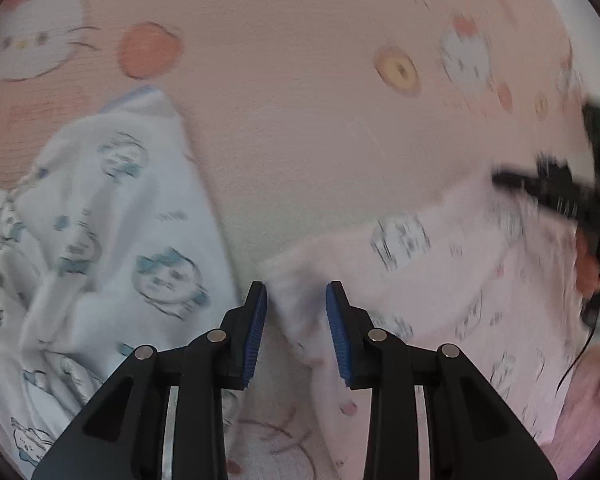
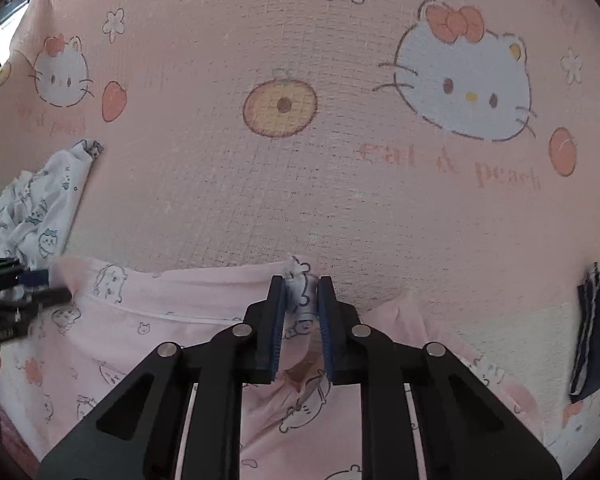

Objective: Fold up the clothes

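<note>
A pale pink garment point(image 1: 452, 280) with small cartoon prints lies on a pink cat-print sheet point(image 1: 300, 128). My left gripper point(image 1: 296, 300) has its jaws apart, and a corner of the pink garment lies between them, with a gap on each side. In the right wrist view my right gripper point(image 2: 302, 292) is shut on the top edge of the same pink garment point(image 2: 148, 344). The right gripper also shows at the right edge of the left wrist view point(image 1: 560, 196), at the garment's far corner. The left gripper shows at the left edge of the right wrist view point(image 2: 12, 292).
A white garment point(image 1: 92, 248) with blue cartoon prints lies crumpled to the left; it also shows in the right wrist view point(image 2: 40, 204). A dark navy cloth point(image 2: 596, 340) lies at the right edge. The sheet point(image 2: 300, 160) stretches ahead of both grippers.
</note>
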Available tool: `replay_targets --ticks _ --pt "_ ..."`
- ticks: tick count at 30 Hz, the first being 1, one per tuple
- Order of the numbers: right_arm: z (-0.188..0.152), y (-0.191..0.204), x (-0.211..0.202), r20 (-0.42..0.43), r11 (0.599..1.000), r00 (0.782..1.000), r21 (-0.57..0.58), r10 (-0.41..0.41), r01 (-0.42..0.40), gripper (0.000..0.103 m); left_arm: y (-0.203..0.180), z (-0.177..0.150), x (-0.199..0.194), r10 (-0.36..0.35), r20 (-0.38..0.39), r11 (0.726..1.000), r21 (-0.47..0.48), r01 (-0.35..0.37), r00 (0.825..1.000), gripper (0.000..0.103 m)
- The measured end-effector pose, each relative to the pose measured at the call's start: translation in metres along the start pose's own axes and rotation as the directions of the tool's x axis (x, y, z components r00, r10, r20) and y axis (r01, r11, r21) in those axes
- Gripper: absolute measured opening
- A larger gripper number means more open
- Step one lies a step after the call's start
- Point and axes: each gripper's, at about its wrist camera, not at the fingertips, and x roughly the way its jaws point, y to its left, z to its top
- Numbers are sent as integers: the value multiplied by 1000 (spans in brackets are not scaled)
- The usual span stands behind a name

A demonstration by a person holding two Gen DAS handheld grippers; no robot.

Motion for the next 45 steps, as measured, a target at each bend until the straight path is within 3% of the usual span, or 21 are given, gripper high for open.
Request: replay_targets --ticks 3,5,8,10,11,14,18,19,20,22,23,30,32,33,35,36,38,39,42,44,45 --pt "-2 -3 13 -53 1000 999 1 -2 2 16 23 -2 -3 -45 -9 993 -110 44 999 35" --pt "-4 -2 21 -89 1000 996 -15 1 -3 22 33 -7 1 -96 -40 984 -151 88 995 37" --pt "-4 1 22 -97 999 995 -37 28 -32 26 29 -11 -3 -98 -41 989 -116 92 994 37" --pt "-5 1 20 -79 998 996 -46 32 -36 20 24 -9 -4 -114 -31 989 -100 110 993 37" --pt "-6 3 18 -68 999 997 -46 20 -23 15 23 -7 -5 -114 -25 989 -98 111 993 37" --pt "-2 0 16 -28 998 998 -41 -52 51 15 23 -11 -2 -118 -71 991 -77 112 991 37" --pt "-5 0 23 -63 999 998 -26 -21 20 17 14 -17 -3 -121 -79 992 -54 117 990 37" --pt "-5 2 23 -63 999 998 -29 -14 12 21 11 -16 -2 -138 -73 989 -54 135 988 29" --pt "-5 3 22 -61 999 998 -35 -8 6 21 9 -16 -3 -109 -68 994 -26 108 992 3" --pt "-5 7 22 -56 999 998 -45 5 -8 16 4 -16 -5 -48 -54 998 32 50 997 3" --pt "-5 9 21 -53 999 999 -50 12 -14 7 4 -16 -10 -24 -47 998 62 26 999 3" --pt "11 29 -2 114 998 993 -49 35 -29 6 15 -11 -54 30 40 988 149 -36 999 4" --pt "13 32 -6 152 998 988 -49 40 -33 6 23 -9 -52 61 46 990 128 -66 997 8" --pt "12 32 0 129 998 991 -48 41 -35 7 21 -7 -43 70 30 991 116 -73 997 10" --pt "6 29 15 67 998 997 -47 41 -38 16 11 -5 -16 131 -40 985 122 -125 991 34" --pt "3 28 23 35 998 999 -46 41 -40 19 11 -4 -13 145 -43 984 110 -140 988 39" --pt "-1 23 21 68 998 996 -6 59 -59 27 12 -2 -8 171 -47 982 85 -166 984 41" --pt "2 20 16 69 998 996 20 63 -64 29 11 0 -14 161 -25 985 69 -159 987 41" --pt "10 14 -22 189 986 974 83 128 -145 36 -7 4 -43 114 114 988 88 -124 987 41" --pt "14 16 -36 156 993 984 68 83 -94 40 -25 1 -46 44 128 986 151 -64 991 41" --pt "13 17 -33 100 995 992 55 72 -78 40 -34 -2 -39 19 101 983 179 -37 995 41"
